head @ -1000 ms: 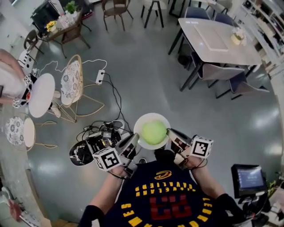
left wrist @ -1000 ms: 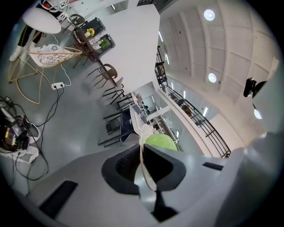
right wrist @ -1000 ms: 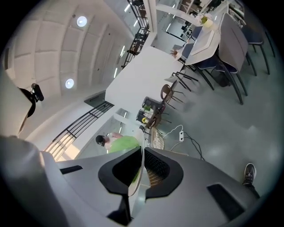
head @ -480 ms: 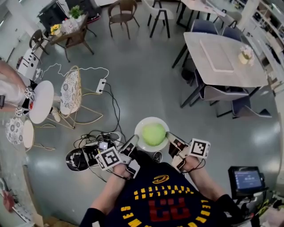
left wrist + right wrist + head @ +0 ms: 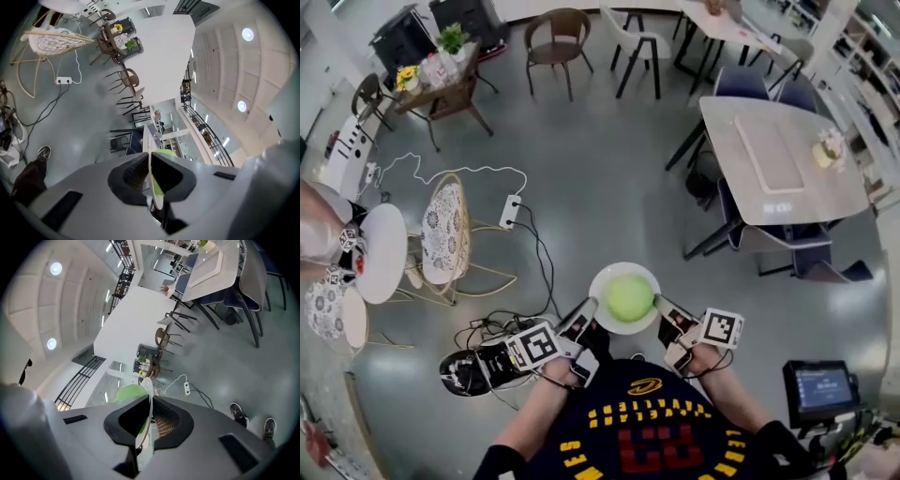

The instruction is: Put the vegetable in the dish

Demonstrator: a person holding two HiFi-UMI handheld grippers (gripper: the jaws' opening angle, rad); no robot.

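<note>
A round green vegetable [image 5: 630, 297] lies in a white dish [image 5: 603, 282], which is held in the air in front of the person's chest. In the head view my left gripper [image 5: 585, 314] is shut on the dish's left rim and my right gripper [image 5: 661, 308] is shut on its right rim. The left gripper view has the dish [image 5: 150, 157] edge-on between the jaws of the left gripper [image 5: 151, 177], with the vegetable [image 5: 164, 153] just behind. In the right gripper view the dish [image 5: 147, 389] is clamped by the right gripper [image 5: 149, 420], and the vegetable [image 5: 127, 393] bulges to its left.
Far below on the grey floor lie cables and black gear [image 5: 487, 361]. A wicker chair [image 5: 445, 234] and a round white table [image 5: 380, 239] stand at the left. A long table [image 5: 778, 155] with chairs is at the right, and a screen [image 5: 820, 389] at the lower right.
The floor, chairs and tables have shifted down and outward in the head view as the person moved. Both grippers keep the same hold on the dish with the vegetable in it.
</note>
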